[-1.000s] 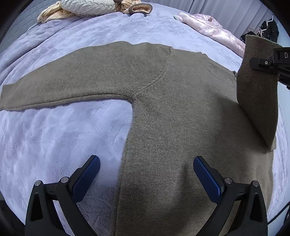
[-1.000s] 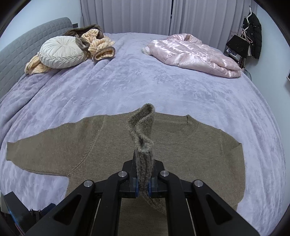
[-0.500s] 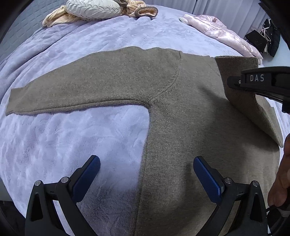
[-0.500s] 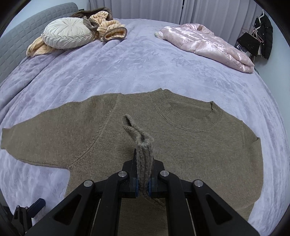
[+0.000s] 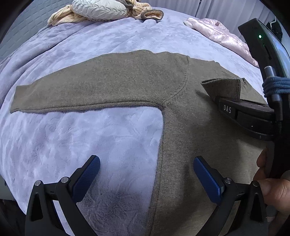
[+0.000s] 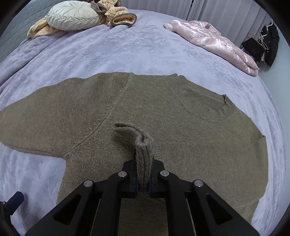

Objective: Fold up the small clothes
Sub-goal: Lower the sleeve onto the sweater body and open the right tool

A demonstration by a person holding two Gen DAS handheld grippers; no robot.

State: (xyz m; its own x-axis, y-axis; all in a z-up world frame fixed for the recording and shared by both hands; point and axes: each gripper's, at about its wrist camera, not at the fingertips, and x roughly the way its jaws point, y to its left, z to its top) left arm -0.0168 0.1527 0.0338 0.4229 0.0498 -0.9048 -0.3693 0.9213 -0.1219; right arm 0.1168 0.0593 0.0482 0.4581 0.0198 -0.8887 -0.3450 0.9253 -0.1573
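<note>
A wide bed covered in a plush lavender blanket (image 6: pixel 137 49) fills both views, and on it lies a flat olive-brown knit sweater (image 6: pixel 181 127) spread across the middle of each frame. Only the right wrist view shows its ribbed round neckline, at centre right, and its right edge; the left wrist view shows instead the full length of one outstretched sleeve (image 5: pixel 87 90), reaching to the left edge of the frame, which the other view cuts off. At upper right of both views lies a shiny pink quilted jacket (image 6: pixel 213 41), partly cropped in the left wrist view. At upper left sits a round cream pleated cushion (image 6: pixel 72 16) against a striped tan garment.

The right gripper (image 6: pixel 143 183) is clamped on the ribbed cuff of the sweater's other sleeve (image 6: pixel 143 145), which stands up out of the closed jaws just above the sweater's chest; how the rest of that sleeve runs is hidden under the gripper. The left gripper (image 5: pixel 145 174) stands wide apart and empty, one blue pad over the blanket, the other over the sweater's body. Whether those pads touch the fabric cannot be told. A person's fingers (image 5: pixel 271 190) show at the lower right.
</note>
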